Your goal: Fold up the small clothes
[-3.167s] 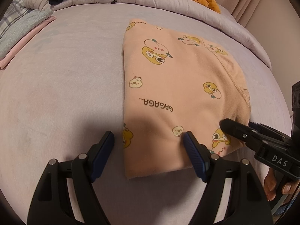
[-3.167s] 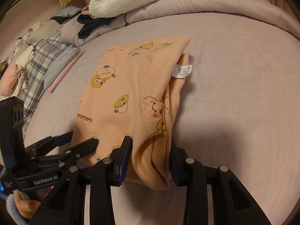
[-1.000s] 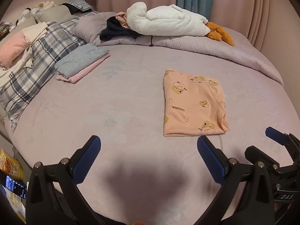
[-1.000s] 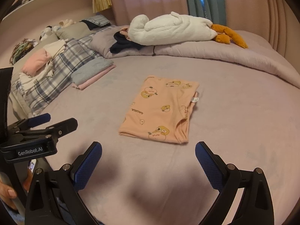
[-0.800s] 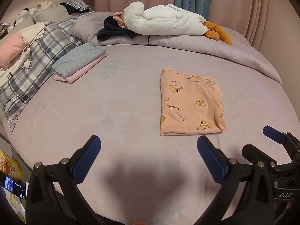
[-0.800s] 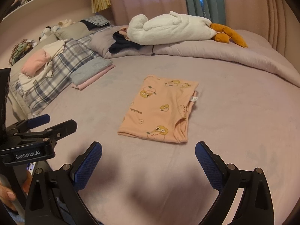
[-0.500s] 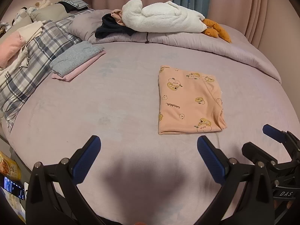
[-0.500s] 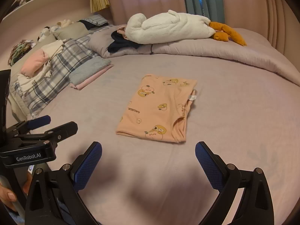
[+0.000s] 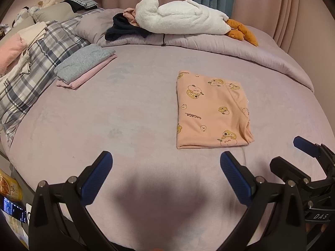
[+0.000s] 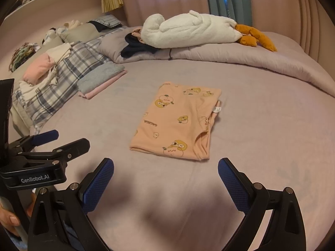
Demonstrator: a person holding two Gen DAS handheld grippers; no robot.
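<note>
A peach garment with duck prints [image 9: 211,109] [image 10: 178,121] lies folded into a flat rectangle on the lilac bed [image 9: 125,108] [image 10: 261,115]. My left gripper [image 9: 166,173] hangs open well short of its near edge, with nothing between the blue pads. My right gripper [image 10: 165,174] is open too, also back from the garment and holding nothing. Each gripper shows in the other's view: the right one [image 9: 297,159] at the right edge, the left one [image 10: 60,141] at the left edge, held by a hand [image 10: 9,219].
A grey and pink folded stack [image 9: 83,67] [image 10: 100,79] rests at the left of the bed. Plaid bedding [image 9: 27,73] with loose clothes lies beyond it. A white plush goose [image 9: 182,17] [image 10: 188,31] and a dark garment [image 9: 123,29] sit on the rolled quilt at the back.
Both grippers let go of the folded garment and drew back from it. Over the last second they stay open and the view drifts only slightly.
</note>
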